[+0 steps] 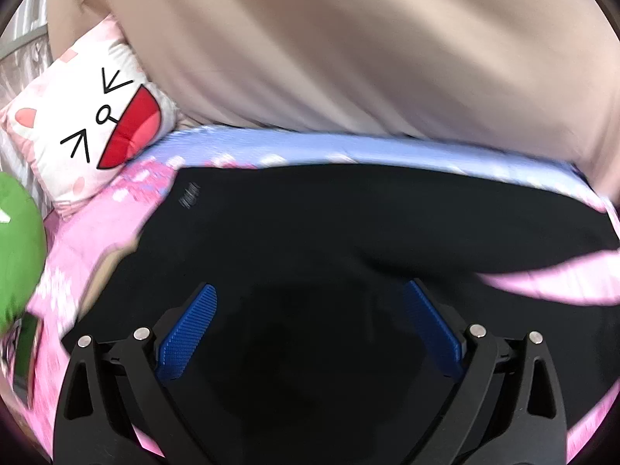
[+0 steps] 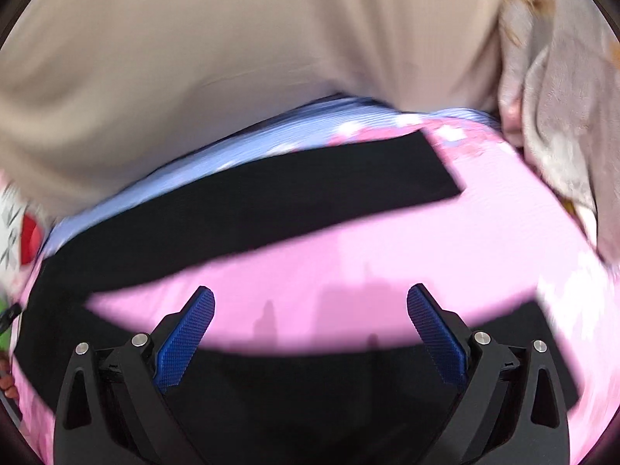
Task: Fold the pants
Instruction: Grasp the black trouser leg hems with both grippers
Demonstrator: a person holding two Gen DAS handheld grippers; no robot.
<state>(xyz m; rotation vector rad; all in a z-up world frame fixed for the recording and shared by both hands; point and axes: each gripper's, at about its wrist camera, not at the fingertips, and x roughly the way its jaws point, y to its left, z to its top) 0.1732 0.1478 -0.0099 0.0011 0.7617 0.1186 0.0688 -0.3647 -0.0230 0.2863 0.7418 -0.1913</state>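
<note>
Black pants (image 1: 348, 224) lie spread flat on a pink and blue bedsheet (image 1: 97, 240). In the left wrist view my left gripper (image 1: 310, 310) is open and empty, held over the waist part of the pants. In the right wrist view the two legs fan apart: one leg (image 2: 310, 193) runs to the far right, the other (image 2: 329, 387) lies under my right gripper (image 2: 310, 314). The right gripper is open and empty, above the pink sheet (image 2: 387, 255) between the legs.
A cat-face pillow (image 1: 93, 124) and a green plush toy (image 1: 15, 248) sit at the bed's left end. A beige curtain or wall (image 1: 348, 46) backs the bed. A grey fleece blanket (image 2: 562, 124) hangs at the right.
</note>
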